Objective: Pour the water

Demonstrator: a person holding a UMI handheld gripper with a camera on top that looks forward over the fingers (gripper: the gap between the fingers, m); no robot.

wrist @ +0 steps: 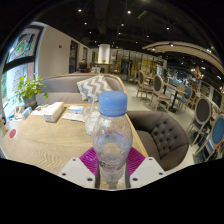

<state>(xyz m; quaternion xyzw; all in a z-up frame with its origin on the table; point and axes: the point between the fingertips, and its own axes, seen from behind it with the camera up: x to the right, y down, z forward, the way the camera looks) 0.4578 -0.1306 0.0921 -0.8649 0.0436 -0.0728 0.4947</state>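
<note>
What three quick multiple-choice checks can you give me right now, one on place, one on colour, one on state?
1. Where is the water bottle?
A. Lying on the sofa
B. Between the fingers of the claw
C. Beside the potted plant

2. What colour is the bottle's cap?
A. Red
B. Green
C. Light blue

3. How does the bottle stand?
A. Upright with the cap on
B. Tipped over, uncapped
C. Upside down

Answers: 1 B, the bottle rises from between the two fingers, against their pink pads. 2 C, the cap on top shows light blue. 3 A, its neck points straight up above the wooden table and the cap sits on it.
</note>
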